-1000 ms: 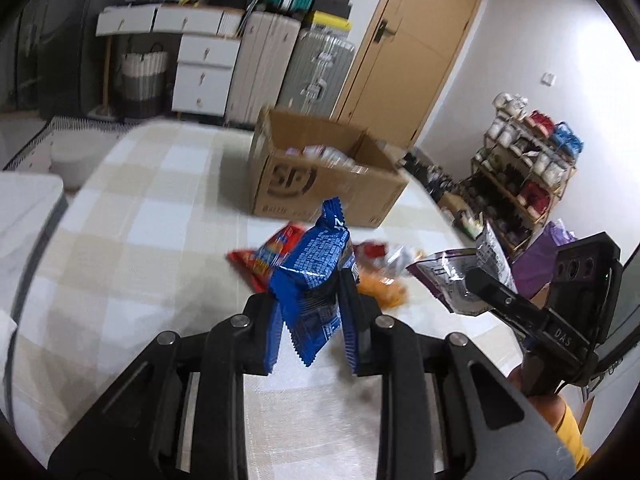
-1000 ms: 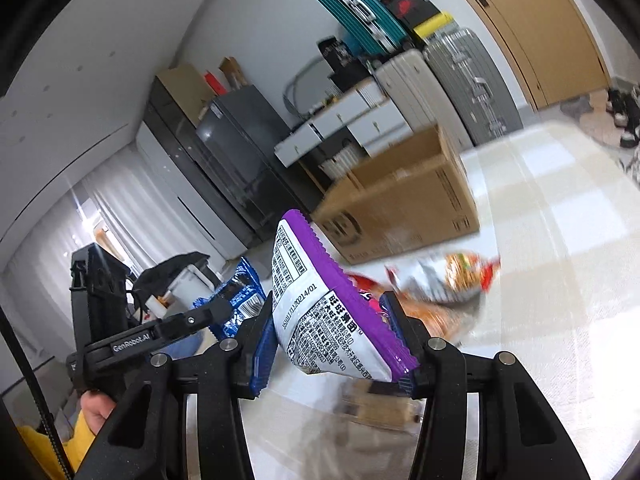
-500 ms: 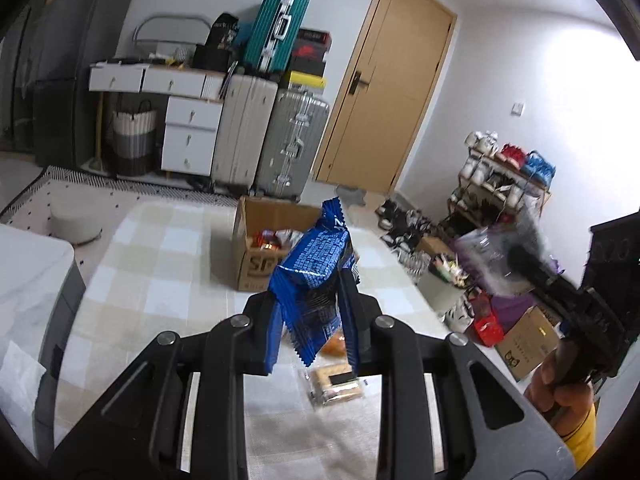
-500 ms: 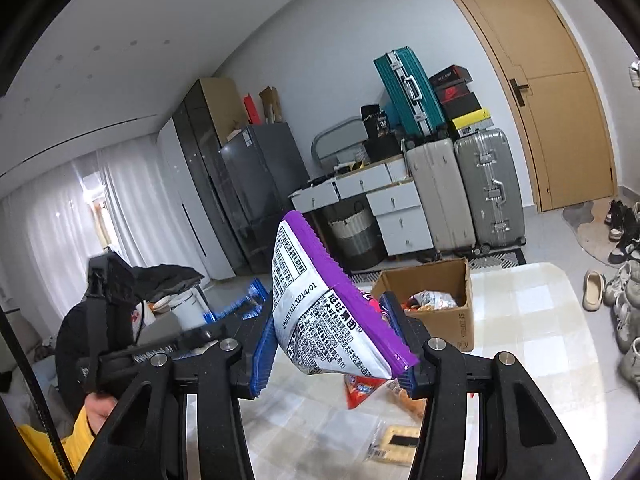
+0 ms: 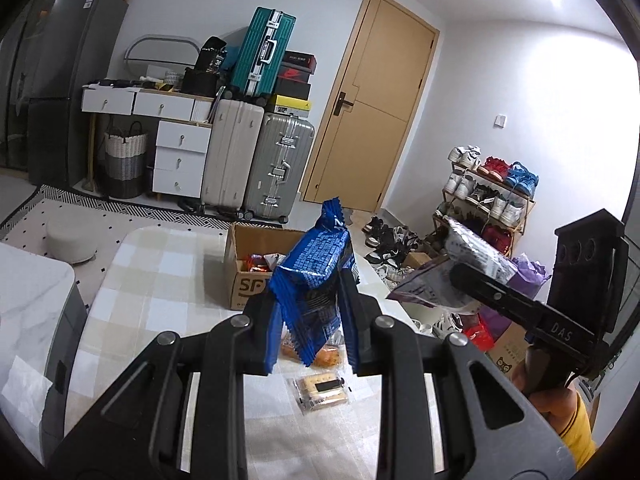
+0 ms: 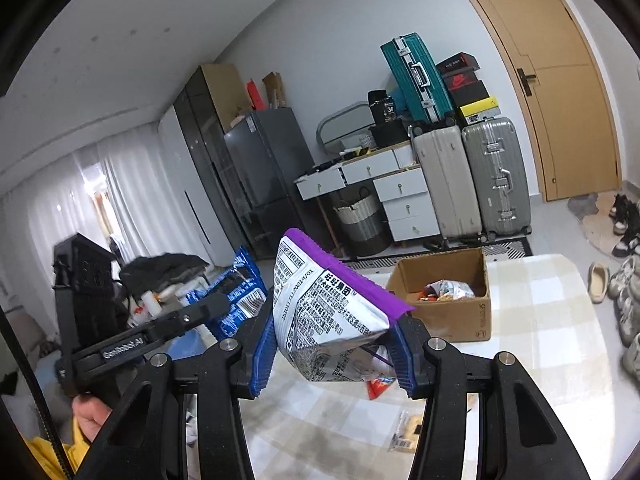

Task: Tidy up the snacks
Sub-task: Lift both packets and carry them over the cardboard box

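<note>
My left gripper point(image 5: 312, 336) is shut on a blue snack bag point(image 5: 314, 276), held high above the checked table point(image 5: 160, 280). My right gripper point(image 6: 332, 356) is shut on a purple and silver snack bag point(image 6: 324, 312), also raised in the air. Each gripper shows in the other's view: the right one point(image 5: 460, 280) with its purple bag point(image 5: 468, 264) at the right, the left one point(image 6: 224, 304) with the blue bag point(image 6: 240, 280) at the left. An open cardboard box point(image 5: 248, 276) with snacks inside stands at the table's far end, also in the right wrist view point(image 6: 452, 308).
Loose on the table lie a clear cracker pack point(image 5: 320, 390), an orange snack point(image 5: 326, 356) and a red packet point(image 6: 378, 386). Suitcases point(image 5: 256, 160), drawers point(image 5: 180, 160) and a door point(image 5: 372, 100) stand behind. A shoe rack point(image 5: 484, 200) is at the right. A hand point(image 5: 548, 392) holds the right gripper.
Both grippers have risen well above the table with their bags still gripped. The box and loose snacks now look smaller and lower in both views.
</note>
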Available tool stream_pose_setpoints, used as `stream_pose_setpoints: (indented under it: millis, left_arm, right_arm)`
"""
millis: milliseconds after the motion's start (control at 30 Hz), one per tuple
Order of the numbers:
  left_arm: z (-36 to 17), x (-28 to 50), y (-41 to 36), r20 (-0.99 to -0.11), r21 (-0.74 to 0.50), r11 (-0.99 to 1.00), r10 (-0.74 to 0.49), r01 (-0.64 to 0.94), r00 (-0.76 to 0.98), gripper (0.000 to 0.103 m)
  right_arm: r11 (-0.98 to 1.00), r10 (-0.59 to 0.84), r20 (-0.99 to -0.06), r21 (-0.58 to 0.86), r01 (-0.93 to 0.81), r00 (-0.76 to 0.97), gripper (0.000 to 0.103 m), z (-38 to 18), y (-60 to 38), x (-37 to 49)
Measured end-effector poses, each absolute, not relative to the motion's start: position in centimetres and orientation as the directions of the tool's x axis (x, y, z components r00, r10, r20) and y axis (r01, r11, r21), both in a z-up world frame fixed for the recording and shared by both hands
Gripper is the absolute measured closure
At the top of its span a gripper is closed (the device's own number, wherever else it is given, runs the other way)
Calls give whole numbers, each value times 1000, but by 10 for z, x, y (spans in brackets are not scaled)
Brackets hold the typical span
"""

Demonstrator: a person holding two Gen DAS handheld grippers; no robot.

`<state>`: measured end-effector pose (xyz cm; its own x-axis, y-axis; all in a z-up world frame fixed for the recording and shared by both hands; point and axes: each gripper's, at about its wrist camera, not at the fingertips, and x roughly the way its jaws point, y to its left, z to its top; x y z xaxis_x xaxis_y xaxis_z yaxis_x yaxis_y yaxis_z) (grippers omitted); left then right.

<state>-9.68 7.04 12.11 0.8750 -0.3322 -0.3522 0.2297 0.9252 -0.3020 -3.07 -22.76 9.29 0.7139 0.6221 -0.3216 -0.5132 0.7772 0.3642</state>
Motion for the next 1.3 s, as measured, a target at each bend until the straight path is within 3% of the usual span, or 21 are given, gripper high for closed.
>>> stream_pose_setpoints:
  millis: [267,567,900,1300]
  left_arm:
    - [96,-65,72,-403,-329,916,-354,228,844,81]
    - [92,17,62,-435,-301,929,-336,217,835,81]
    - [99,157,45,-495,-270,944,-304,189,814,81]
    - [50,325,11,-621,-225,962,-265,155,738,81]
  right_arm:
    - [738,662,-372,476,-479,651,54,50,-221,1]
    - [758,645,-386,436,-485,660,54,76,-228,53]
    - [808,587,-450,383,-448,673,54,96,-226,152]
    - [851,525,-576,374,-370,627,54,53,-216,265]
